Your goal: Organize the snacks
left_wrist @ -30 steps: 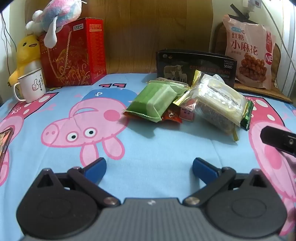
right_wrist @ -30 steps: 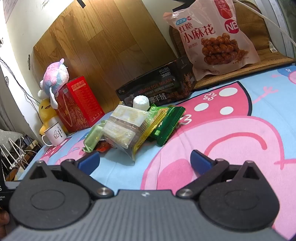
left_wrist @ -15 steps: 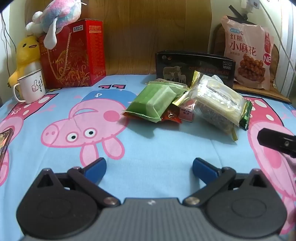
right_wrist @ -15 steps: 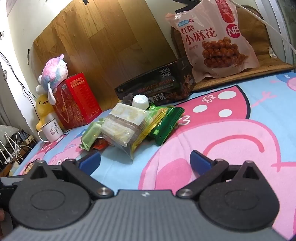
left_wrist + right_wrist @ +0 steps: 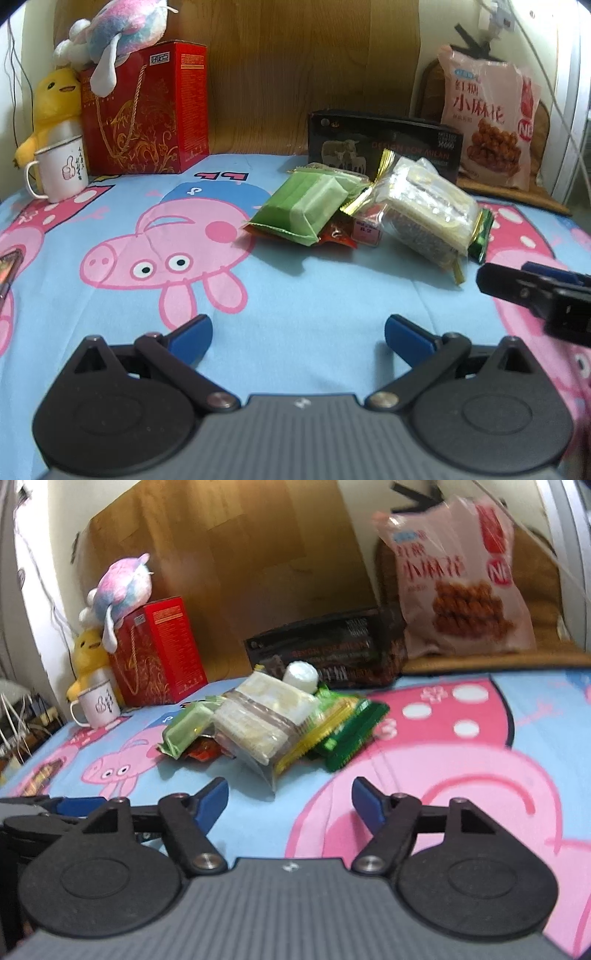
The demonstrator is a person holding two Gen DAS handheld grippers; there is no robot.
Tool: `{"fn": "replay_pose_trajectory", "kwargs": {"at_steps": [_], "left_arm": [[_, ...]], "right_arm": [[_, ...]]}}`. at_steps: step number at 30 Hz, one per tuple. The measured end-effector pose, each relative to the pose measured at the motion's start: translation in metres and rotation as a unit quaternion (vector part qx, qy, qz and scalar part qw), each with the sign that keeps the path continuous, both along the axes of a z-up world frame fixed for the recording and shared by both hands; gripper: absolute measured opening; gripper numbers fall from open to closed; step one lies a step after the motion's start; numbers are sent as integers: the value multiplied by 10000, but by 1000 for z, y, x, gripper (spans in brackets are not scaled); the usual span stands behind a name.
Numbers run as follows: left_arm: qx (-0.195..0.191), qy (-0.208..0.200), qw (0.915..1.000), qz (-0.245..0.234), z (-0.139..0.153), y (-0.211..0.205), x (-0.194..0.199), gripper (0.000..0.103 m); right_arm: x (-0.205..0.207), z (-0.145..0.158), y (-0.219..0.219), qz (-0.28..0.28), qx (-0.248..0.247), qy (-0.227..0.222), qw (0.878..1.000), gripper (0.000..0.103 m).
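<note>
Both grippers hover low over the cartoon-print bedsheet (image 5: pixel 295 295), tilted down: left gripper (image 5: pixel 297 338) spread wide, right gripper (image 5: pixel 290 799) narrowing yet empty. One snack pile (image 5: pixel 266 716) lies just ahead; lower packets are mostly hidden. Beyond stand one black box (image 5: pixel 384 147) and one pink bag (image 5: pixel 487 118).

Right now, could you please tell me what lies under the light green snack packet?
Under the light green snack packet a red-orange sachet sticks out; how far it extends underneath is covered.
</note>
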State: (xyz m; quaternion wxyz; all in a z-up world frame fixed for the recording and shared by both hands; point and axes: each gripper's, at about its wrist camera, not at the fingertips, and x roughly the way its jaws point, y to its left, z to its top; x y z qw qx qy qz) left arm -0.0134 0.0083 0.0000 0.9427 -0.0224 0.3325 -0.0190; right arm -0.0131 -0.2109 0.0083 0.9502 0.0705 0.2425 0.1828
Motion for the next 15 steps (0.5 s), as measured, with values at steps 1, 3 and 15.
{"fn": "replay_pose_trajectory", "kwargs": {"at_steps": [1,3,15], "left_arm": [[-90,-33,10000,2,1,3,-1,103],[-245,-145,9996,48,2,9,-2,103],[-310,-821,9949,492,12,36,2,103]], "right_arm": [[-1,1,3,15,-104,-95,9999,76],[0,3,8,62,-284,-231,9993,76],[28,10,33,353,-1224,-563,9903,85]]}}
